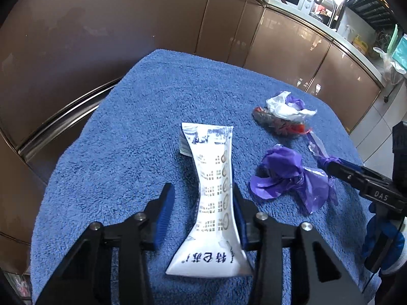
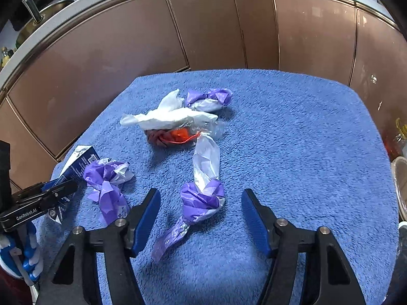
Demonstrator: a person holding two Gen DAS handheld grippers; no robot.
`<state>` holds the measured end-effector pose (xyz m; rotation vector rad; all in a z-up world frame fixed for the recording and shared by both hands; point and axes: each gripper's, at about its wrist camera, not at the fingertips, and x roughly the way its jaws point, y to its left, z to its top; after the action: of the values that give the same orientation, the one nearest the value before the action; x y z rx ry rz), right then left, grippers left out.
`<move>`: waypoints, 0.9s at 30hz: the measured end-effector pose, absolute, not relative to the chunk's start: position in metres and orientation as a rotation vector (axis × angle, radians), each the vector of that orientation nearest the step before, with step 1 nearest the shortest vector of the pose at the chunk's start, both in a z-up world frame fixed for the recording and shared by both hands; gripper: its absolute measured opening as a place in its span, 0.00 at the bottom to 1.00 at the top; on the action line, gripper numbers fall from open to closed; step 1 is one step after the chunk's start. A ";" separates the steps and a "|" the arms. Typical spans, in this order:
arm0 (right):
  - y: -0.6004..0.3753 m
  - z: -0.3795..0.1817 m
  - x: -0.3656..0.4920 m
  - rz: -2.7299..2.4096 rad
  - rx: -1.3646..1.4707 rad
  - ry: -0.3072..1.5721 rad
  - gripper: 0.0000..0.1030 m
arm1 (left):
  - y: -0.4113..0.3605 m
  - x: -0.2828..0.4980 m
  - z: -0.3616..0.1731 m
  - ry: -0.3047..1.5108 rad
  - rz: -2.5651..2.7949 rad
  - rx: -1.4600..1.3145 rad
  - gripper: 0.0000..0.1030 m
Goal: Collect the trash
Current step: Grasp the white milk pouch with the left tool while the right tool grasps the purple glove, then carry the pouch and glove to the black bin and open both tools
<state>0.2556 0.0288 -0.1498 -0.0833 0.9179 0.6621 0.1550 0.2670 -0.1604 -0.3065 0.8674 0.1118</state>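
My left gripper (image 1: 203, 208) straddles the white carton (image 1: 211, 198), one pad touching, the other apart. My right gripper (image 2: 201, 218) gapes around the purple bag (image 2: 201, 198); wrappers (image 2: 175, 124) at twelve o'clock.

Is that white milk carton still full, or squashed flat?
Squashed. The milk carton lies on the blue towel, pinched narrow in the middle with flared ends.

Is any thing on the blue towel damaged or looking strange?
Yes. The white carton between the left gripper fingers is crushed flat and pinched at its middle. A knotted purple bag lies twisted before the right gripper, and a wrapper pile with red inside sits behind it.
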 end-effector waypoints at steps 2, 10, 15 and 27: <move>0.031 -0.153 0.257 0.671 -0.085 0.926 0.49 | 0.266 0.155 -0.161 0.866 0.111 -0.308 0.27; 0.033 -0.157 0.262 0.685 -0.083 0.941 0.34 | 0.268 0.153 -0.160 0.849 0.116 -0.332 0.26; 0.030 -0.157 0.262 0.692 -0.069 0.946 0.33 | 0.268 0.145 -0.156 0.830 0.121 -0.341 0.24; 0.053 -0.133 0.261 0.753 -0.137 0.888 0.33 | 0.273 0.117 -0.137 0.785 0.135 -0.359 0.23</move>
<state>0.2610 0.0526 -0.1329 -0.1371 0.8885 0.7526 0.1167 0.2731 -0.1372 -0.3587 0.7851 0.1352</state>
